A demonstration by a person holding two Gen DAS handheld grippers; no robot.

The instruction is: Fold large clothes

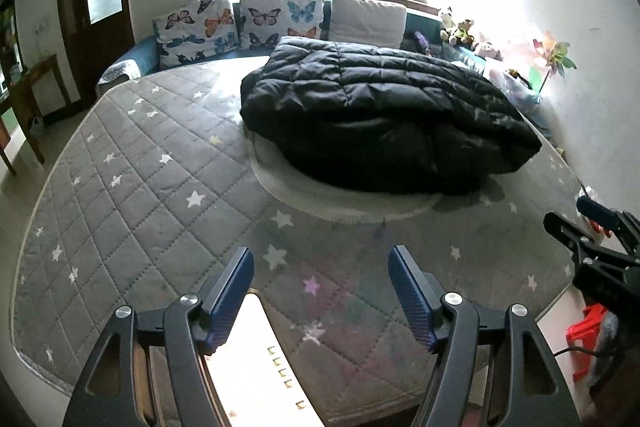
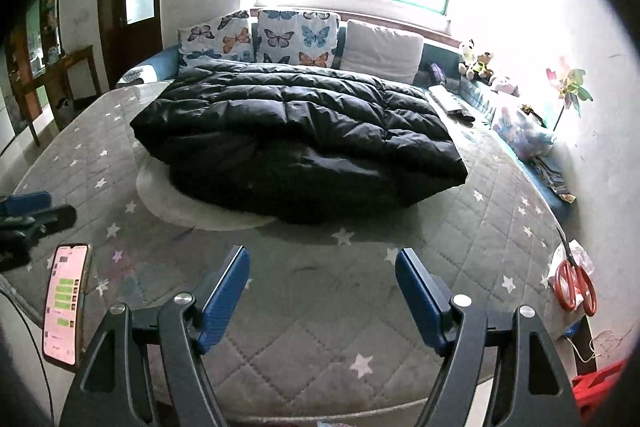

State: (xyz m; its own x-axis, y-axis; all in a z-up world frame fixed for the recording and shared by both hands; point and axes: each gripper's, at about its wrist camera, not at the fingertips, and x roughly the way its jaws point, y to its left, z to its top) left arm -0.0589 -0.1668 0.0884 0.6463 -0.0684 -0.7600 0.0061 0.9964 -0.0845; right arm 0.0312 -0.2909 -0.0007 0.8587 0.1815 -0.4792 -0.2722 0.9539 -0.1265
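Both the left gripper [image 1: 322, 293] and right gripper [image 2: 322, 293] hung spread and empty near the bed [image 1: 132, 195], so the puffy black jacket [image 1: 384, 115], folded over, risked springing open unpinned.

Left tool [image 1: 322, 293]: jaws spread wide, nothing between the blue pads, pointed steeply downward. Right tool [image 2: 322, 295]: jaws likewise wide apart and empty, tilted down at a shallower angle, positioned beside the left one.
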